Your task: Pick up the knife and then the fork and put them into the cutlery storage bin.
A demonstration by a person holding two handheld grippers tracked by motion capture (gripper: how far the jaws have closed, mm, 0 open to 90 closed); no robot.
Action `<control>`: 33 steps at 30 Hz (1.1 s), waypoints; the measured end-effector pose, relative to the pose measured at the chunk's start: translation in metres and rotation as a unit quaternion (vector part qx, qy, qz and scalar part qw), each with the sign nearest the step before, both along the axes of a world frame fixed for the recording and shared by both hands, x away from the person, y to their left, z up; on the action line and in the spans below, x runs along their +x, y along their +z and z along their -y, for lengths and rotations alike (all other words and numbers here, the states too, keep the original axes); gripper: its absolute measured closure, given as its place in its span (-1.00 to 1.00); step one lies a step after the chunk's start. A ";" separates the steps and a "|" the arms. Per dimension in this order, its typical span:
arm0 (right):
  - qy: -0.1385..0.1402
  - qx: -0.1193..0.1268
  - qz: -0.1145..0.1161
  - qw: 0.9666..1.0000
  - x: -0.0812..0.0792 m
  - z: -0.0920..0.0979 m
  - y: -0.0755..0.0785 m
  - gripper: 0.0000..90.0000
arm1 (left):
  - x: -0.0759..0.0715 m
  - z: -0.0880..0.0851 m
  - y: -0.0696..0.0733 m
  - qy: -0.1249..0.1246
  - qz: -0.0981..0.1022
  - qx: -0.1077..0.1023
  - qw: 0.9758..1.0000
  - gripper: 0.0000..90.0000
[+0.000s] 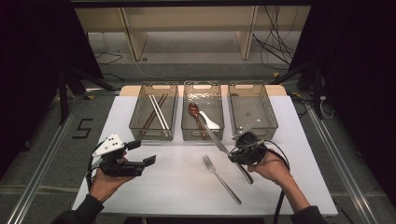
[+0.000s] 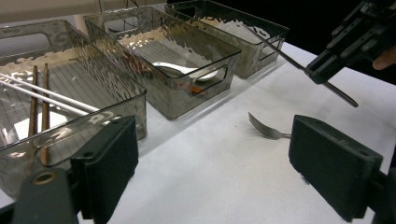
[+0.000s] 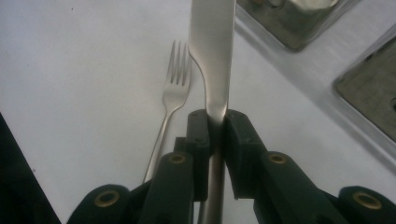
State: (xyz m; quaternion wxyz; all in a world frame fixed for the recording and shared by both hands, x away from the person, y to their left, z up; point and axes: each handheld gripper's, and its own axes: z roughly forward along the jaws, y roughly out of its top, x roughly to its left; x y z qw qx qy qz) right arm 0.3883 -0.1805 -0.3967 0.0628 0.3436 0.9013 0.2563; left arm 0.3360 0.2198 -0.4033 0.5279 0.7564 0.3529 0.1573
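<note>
Steel knife point(image 1: 219, 142) sits clamped in the right gripper point(image 1: 237, 150), lifted above the table beside one fork point(image 1: 221, 178); left gripper point(image 1: 140, 153) gapes. Three clear bins point(image 1: 252, 110): chopsticks point(image 1: 156, 113), two spoons point(image 1: 201, 119), nothing.

Back of table point(image 1: 299, 154): three clear bins stand side by side, nearly touching, with little room between them.
- Left bin point(image 1: 153, 111): chopsticks point(image 1: 156, 113).
- Middle bin point(image 1: 202, 111): spoons point(image 1: 200, 117).
- Right bin point(image 1: 252, 110): bare floor, open from above.

Front of table: open surface, broken by a fork point(image 1: 220, 178) at centre.
</note>
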 end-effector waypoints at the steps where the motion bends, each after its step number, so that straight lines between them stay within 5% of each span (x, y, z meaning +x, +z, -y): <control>1: -0.003 0.003 0.001 1.000 0.001 0.001 0.001 0.80 | 0.000 0.000 0.000 0.000 -0.001 0.000 1.000 -0.66; 33: -0.078 0.070 0.038 0.994 0.041 0.041 0.033 0.80 | 0.000 0.000 -0.001 0.002 0.000 0.003 1.000 -0.66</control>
